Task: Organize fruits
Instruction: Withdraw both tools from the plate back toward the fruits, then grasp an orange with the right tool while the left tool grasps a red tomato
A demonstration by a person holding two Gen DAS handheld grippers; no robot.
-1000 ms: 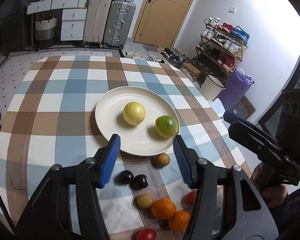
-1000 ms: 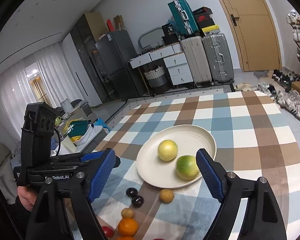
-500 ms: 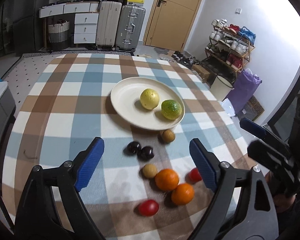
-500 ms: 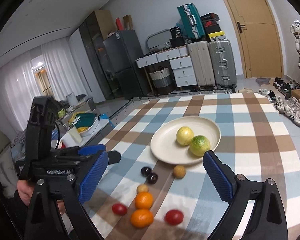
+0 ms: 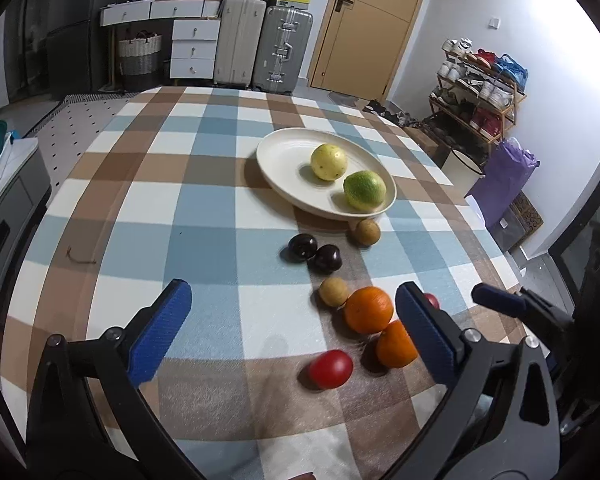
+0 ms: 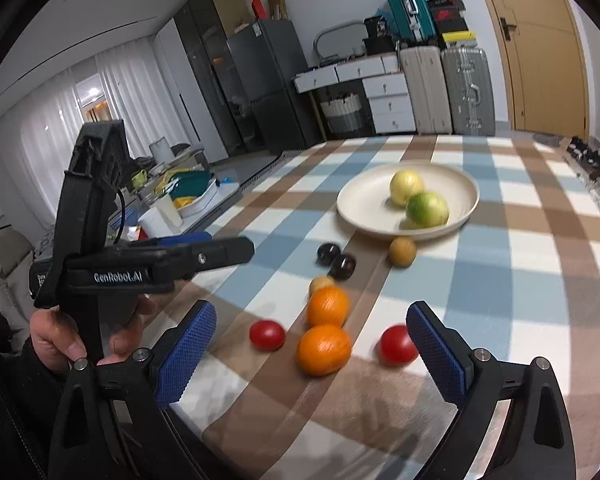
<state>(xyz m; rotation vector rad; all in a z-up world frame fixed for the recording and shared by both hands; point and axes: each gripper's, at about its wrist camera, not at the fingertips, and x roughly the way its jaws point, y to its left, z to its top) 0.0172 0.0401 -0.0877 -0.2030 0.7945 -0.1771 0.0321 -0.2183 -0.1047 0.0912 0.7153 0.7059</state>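
Observation:
A cream plate on the checked tablecloth holds a yellow fruit and a green fruit. In front of it lie two dark plums, two small brown fruits, two oranges and two red tomatoes. My left gripper is open and empty, near the table's front edge. My right gripper is open and empty, with the nearer orange between its fingers' line of sight. The left gripper also shows in the right wrist view.
The table's right edge drops off near a purple bag and a shoe rack. Suitcases and drawers stand behind the table. A low side table with containers stands to the left.
Both grippers have drawn back from the plate towards the table's front edge and opened wider. More loose fruit has come into view.

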